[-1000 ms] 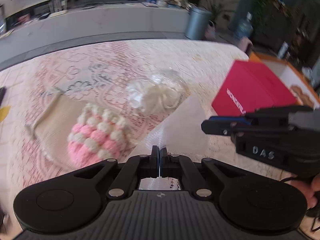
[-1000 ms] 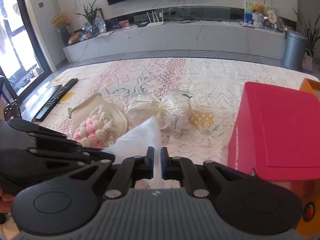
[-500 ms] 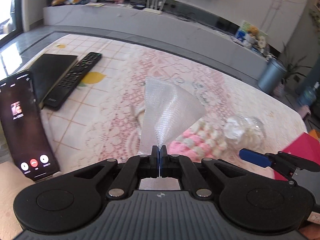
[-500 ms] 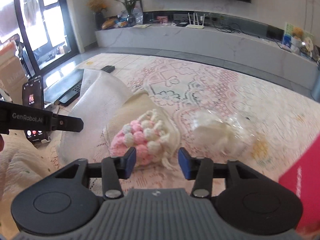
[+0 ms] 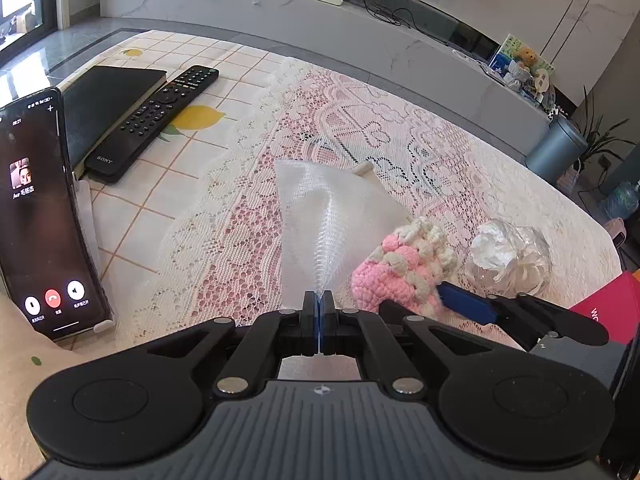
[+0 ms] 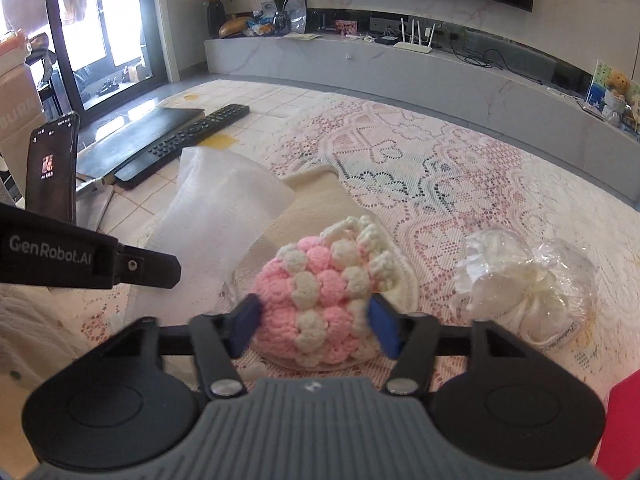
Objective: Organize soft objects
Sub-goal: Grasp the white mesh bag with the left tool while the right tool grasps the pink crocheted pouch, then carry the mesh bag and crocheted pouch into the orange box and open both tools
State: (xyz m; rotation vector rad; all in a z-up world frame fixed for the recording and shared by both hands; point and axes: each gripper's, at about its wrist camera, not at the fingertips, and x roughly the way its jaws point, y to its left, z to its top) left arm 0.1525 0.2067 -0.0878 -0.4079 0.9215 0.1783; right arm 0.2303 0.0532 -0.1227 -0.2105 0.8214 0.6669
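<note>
Crochet in pink and cream, a soft knobbly ball [image 6: 320, 300], sat on a cream knitted pouch [image 6: 320, 208] on the lace tablecloth [image 6: 460, 160], right between the two blue pads of the right gripper [image 6: 314, 326]; its jaws were closing around the ball, though the pads did not look to be pressing into the yarn yet. Just to the ball's left, the left gripper [image 5: 319, 312] was clenched tight on the gathered edge of a white mesh bag [image 5: 332, 216], which fanned out above the cloth. Near the ball on the other side lay a clear plastic-wrapped white bundle [image 6: 516, 280], and the corner of a red box [image 5: 608, 304] showed at the far edge. Farther off, a remote control [image 5: 156, 116] lay on a black notebook [image 5: 108, 96] beside a propped phone [image 5: 36, 208]. The risk, as I judged it, was that the squashy ball would bulge out of the closing pads, or that the pads would snag the pouch underneath and drag it along; a slack mesh bag held by one pinched edge could also sag shut before anything went in
</note>
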